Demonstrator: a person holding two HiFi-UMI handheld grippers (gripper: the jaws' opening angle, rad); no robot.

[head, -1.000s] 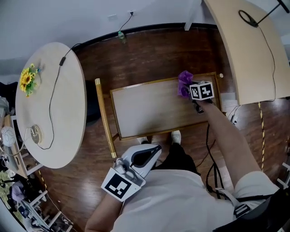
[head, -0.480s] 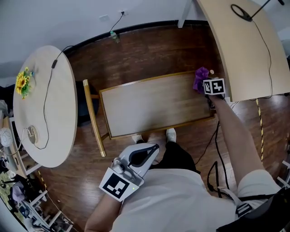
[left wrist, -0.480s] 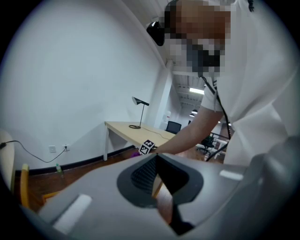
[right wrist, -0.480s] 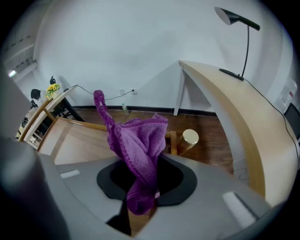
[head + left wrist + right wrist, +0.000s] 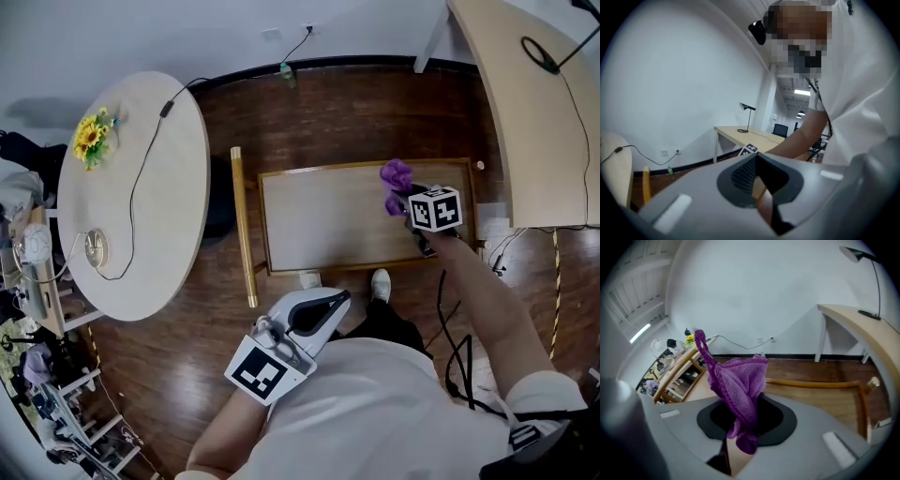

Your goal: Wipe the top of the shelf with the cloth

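Two jaws of the right gripper (image 5: 743, 420) pinch the purple cloth (image 5: 396, 186), a fuzzy terry rag bunched in loose folds that hide the pad tips. It sits centre-right in the head view, over the right end of the shelf (image 5: 328, 220), a pale rectangular wooden top with a raised rim. Whether cloth meets wood cannot be told. The left gripper (image 5: 757, 180), lower centre by the person's torso, has its jaws pressed together on nothing. A round pale table (image 5: 169, 216) with yellow flowers (image 5: 91, 138) and a black cable (image 5: 141, 178) fills the left. A curved desk (image 5: 539, 122) is cut off at upper right.
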